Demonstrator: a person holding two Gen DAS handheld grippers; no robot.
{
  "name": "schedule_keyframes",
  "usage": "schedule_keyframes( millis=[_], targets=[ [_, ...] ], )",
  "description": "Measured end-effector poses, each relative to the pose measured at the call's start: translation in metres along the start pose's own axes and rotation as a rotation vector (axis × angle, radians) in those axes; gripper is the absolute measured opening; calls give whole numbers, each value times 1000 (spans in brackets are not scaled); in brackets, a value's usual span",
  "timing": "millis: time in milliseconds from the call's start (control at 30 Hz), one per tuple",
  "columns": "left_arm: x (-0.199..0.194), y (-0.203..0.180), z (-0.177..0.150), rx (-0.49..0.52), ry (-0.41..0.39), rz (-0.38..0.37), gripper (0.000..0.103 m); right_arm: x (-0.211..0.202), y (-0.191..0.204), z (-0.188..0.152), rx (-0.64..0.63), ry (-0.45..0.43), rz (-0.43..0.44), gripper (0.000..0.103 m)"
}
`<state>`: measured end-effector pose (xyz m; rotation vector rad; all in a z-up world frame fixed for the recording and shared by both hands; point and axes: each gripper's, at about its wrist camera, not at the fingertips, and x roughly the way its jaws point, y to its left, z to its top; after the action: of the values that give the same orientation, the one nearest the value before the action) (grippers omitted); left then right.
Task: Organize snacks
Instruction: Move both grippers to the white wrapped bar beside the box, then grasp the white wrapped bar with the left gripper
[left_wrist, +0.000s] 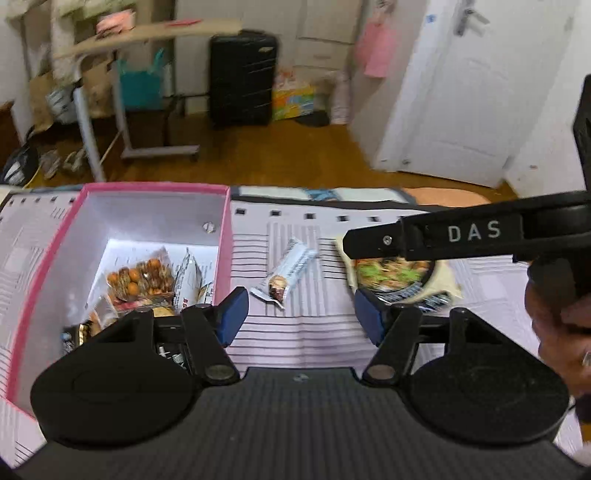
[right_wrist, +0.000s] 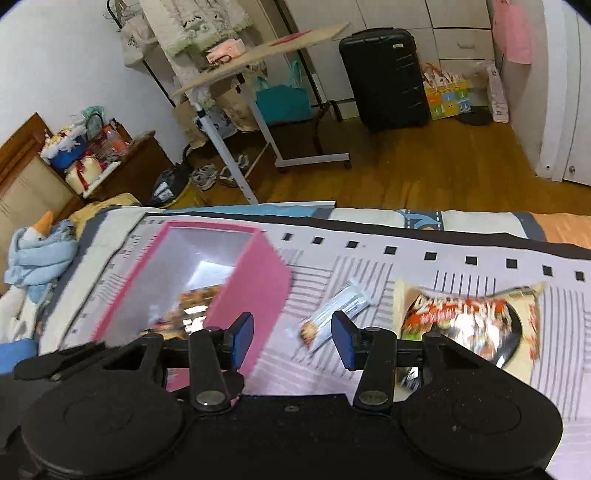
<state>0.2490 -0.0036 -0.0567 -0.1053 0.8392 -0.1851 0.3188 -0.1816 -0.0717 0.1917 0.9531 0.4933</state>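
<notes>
Both tongs (left_wrist: 301, 314) (right_wrist: 293, 341) gape above the snack bar (right_wrist: 334, 314).

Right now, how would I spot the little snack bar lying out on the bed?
Find the pink box on the striped bedcover. Just right of it lies the snack bar, slim and white. Its neighbour, the noodle packet, is far broader and square.

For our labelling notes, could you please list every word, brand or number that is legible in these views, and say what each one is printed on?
"DAS": white letters on the black arm of the right tool, seen from the left wrist view.
Instant noodle packet: red lettering, too blurred to read.
White snack bar wrapper: print too small to read.
Snack packets in the pink box: print too blurred to read.
Nothing else is legible.
</notes>
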Motion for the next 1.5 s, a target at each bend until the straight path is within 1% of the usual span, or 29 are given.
schedule_keyframes(
  millis=[33, 67, 100, 167, 267, 400, 533, 600, 667, 767, 867, 967, 1033, 1100, 1167, 1233, 1300, 1400, 1467, 1500],
  targets=[
    [13, -2, -1, -32, -6, 23, 60, 12, -6, 1, -14, 2, 4, 52],
    [21, -3, -3, -56, -4, 37, 56, 21, -12, 2, -31, 2, 18, 50],
    [33, -4, -5, -97, 9, 50, 53, 31, -18, 2, -48, 0, 34, 50],
    [51, -5, -11, -194, 6, 81, 50, 47, -28, 2, -65, -1, 58, 50],
    [76, -9, -25, -256, -37, 149, 49, 70, -40, 1, -86, 7, 81, 50],
    [102, -8, -38, -264, -70, 207, 49, 95, -49, 5, -110, 13, 70, 50],
    [120, -5, -41, -266, -74, 206, 50, 111, -58, 9, -87, 14, 91, 51],
    [126, -6, -40, -251, -79, 221, 50, 118, -60, 10, -85, 37, 93, 53],
    [135, -5, -40, -263, -61, 208, 53, 123, -60, 9, -99, 60, 99, 56],
    [146, 4, -42, -322, -10, 185, 54, 127, -58, 6, -133, 89, 89, 56],
    [155, 13, -44, -375, 22, 154, 54, 128, -61, 5, -113, 96, 108, 56],
    [159, 17, -46, -396, -5, 111, 58, 128, -62, 3, -111, 106, 116, 55],
    [162, 20, -47, -401, -24, 86, 57, 127, -59, 2, -122, 106, 103, 49],
    [164, 22, -48, -403, -35, 61, 53, 125, -58, 2, -116, 111, 97, 47],
    [166, 24, -46, -393, -31, 58, 51, 123, -57, 3, -97, 125, 89, 45],
    [165, 23, -44, -388, -23, 48, 51, 119, -52, 3, -105, 138, 82, 44],
    [160, 21, -44, -382, -13, 24, 51, 114, -48, 3, -115, 156, 55, 44],
    [153, 13, -43, -342, -2, 29, 51, 105, -40, 3, -114, 183, 19, 43],
    [148, 9, -44, -320, -6, 26, 51, 98, -36, 1, -123, 188, -15, 34],
    [145, 8, -44, -313, -8, 20, 51, 92, -34, -1, -122, 190, -24, 33]
  ],
)
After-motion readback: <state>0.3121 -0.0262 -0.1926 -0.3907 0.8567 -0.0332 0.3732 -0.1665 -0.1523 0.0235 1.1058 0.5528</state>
